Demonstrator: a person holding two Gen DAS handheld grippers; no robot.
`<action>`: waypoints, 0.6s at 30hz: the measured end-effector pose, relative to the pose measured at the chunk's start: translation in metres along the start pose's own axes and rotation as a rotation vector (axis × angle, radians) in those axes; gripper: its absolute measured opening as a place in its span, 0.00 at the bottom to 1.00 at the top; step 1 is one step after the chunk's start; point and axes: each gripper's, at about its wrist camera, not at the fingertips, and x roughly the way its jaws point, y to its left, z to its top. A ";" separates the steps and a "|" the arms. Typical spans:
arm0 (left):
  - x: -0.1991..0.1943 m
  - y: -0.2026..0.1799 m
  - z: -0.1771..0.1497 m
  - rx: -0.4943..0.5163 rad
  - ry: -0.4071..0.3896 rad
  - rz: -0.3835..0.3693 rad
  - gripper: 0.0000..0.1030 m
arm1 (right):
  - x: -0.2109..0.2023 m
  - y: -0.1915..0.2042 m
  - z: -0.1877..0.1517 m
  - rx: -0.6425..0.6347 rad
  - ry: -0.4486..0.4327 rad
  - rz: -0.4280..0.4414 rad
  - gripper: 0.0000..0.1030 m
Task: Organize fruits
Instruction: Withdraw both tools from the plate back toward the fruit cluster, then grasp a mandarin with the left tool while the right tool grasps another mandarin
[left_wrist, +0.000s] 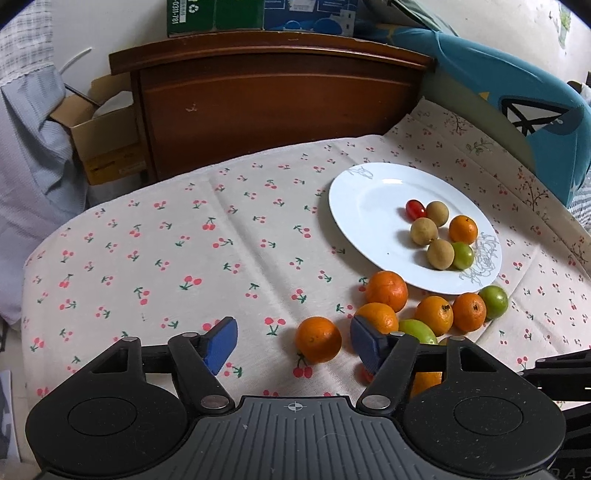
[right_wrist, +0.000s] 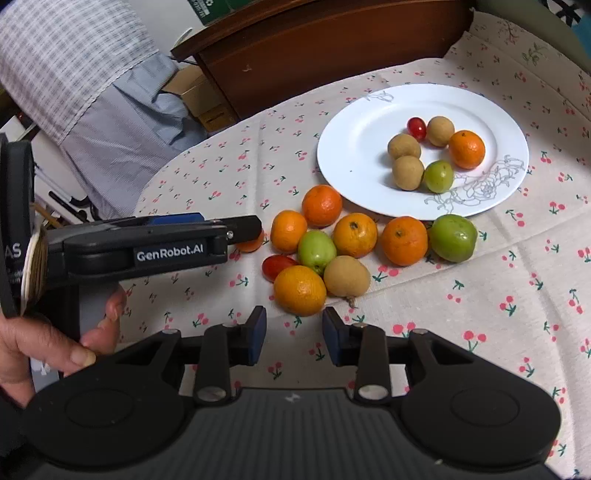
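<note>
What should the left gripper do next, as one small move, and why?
Probably lower the left gripper a little further and close on the orange: its jaws are open, the fruit lies apart from the pile between them, untouched, and the plate has room.

A white plate (right_wrist: 369, 192) is sitting far right on the cloth, holding six fruits: a red tomato (right_wrist: 416, 127), three brown longans (right_wrist: 407, 172), one orange (right_wrist: 466, 148) and a green fruit (right_wrist: 438, 176). Near its front edge, loose oranges (right_wrist: 404, 240), green fruits (right_wrist: 454, 237), a longan (right_wrist: 346, 277) and a tomato (right_wrist: 275, 265) are lying clustered, touching.
</note>
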 end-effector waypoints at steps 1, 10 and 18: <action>0.001 0.000 0.000 0.001 0.001 -0.002 0.64 | 0.001 0.000 0.000 0.006 -0.001 -0.004 0.34; 0.007 0.000 0.000 -0.007 -0.003 -0.017 0.52 | 0.007 0.003 0.003 0.013 -0.020 -0.031 0.35; 0.006 -0.003 -0.003 0.014 0.022 -0.046 0.38 | 0.007 0.003 0.003 -0.003 -0.026 -0.034 0.31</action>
